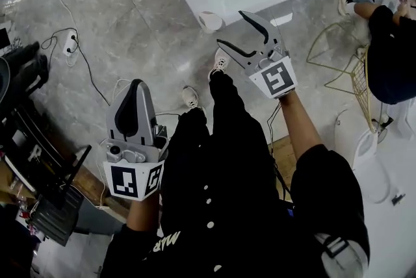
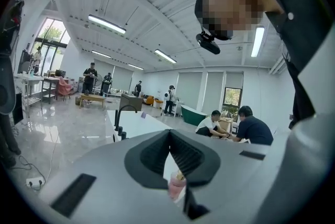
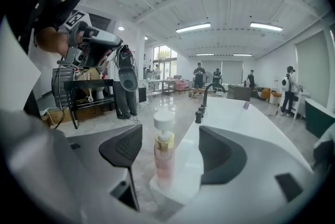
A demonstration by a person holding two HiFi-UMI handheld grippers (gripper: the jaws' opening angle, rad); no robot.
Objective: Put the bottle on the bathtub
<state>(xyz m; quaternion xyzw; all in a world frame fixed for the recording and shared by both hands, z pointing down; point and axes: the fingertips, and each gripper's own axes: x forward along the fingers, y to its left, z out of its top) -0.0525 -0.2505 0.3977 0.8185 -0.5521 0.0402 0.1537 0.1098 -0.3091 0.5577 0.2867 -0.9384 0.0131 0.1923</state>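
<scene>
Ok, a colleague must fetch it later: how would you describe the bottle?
Find the white bathtub with black taps. On its rim corner, away from the taps, stands a slim pink bottle; its gold collar and white cap single it out.

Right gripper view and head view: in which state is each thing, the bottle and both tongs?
Bottle: upright, capped, on the bathtub corner, unheld.
Left tongs: shut, empty.
Right tongs: open, empty, touching nothing.
</scene>
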